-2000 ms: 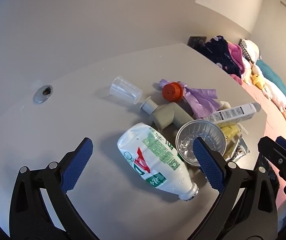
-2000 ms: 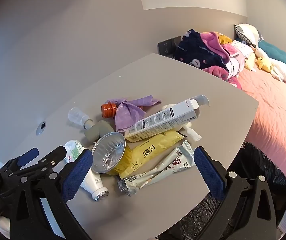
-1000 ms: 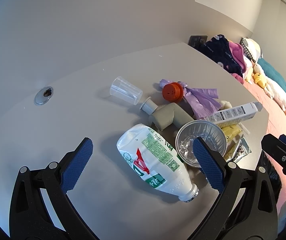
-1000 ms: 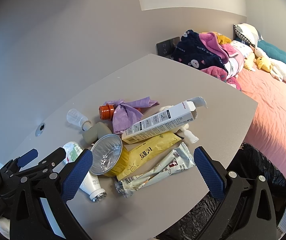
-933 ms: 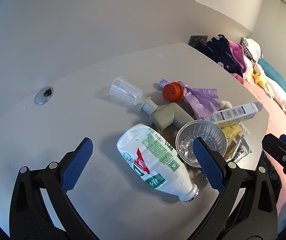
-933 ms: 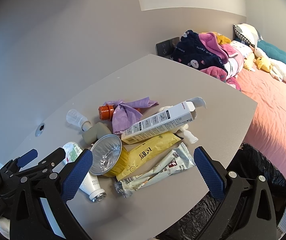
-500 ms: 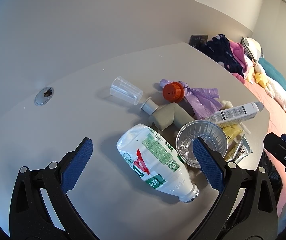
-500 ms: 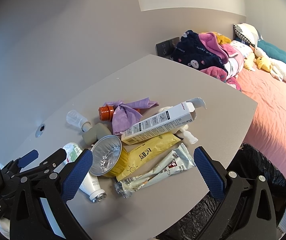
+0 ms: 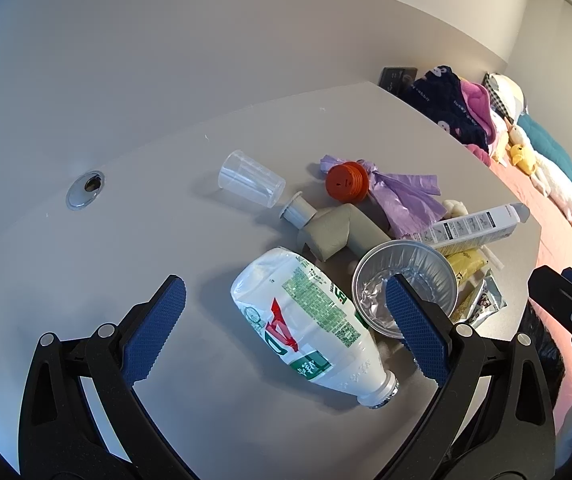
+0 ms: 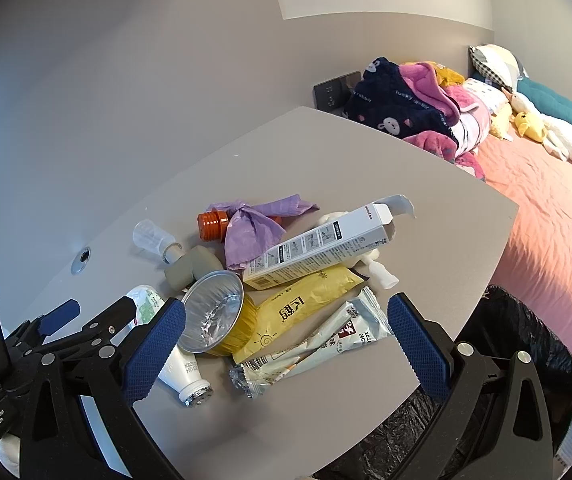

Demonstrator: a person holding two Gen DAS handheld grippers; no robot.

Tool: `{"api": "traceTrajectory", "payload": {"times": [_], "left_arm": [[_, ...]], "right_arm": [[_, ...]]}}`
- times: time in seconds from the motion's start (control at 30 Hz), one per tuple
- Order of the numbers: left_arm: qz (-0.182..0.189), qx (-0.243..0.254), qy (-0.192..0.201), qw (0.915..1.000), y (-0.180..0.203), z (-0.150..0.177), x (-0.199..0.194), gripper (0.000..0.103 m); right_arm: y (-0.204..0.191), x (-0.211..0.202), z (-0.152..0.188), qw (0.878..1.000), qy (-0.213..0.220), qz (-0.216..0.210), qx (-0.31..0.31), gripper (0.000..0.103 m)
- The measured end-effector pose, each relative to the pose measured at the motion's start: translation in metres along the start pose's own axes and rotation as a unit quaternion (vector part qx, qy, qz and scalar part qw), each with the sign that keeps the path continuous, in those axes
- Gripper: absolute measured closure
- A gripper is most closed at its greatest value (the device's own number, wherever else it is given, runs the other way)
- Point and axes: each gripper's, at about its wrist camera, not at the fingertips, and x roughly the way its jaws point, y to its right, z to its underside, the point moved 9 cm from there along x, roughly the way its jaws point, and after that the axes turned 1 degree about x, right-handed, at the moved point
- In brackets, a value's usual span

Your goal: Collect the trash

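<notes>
Both tongs hang wide apart, gripping nothing: left tongs (image 9: 281,322) over the white bottle (image 9: 310,326), right tongs (image 10: 286,344) over two wrappers (image 10: 306,312). One foil bowl (image 10: 211,316), one white carton (image 10: 318,246) and one purple bag (image 10: 253,228) crowd the grey table (image 10: 426,184). Black bin bag (image 10: 526,344) waits beside the pink bed (image 10: 558,220).
</notes>
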Motion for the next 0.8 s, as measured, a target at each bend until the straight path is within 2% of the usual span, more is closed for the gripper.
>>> {"api": "traceTrajectory", "payload": {"times": [0.8], "left_arm": [[-0.004,-0.018,-0.020,0.9996,-0.007,0.004,0.017,0.006]], "right_arm": [[-0.001,0.015,0.000,1.000,-0.013,0.000,-0.010,0.002]]}}
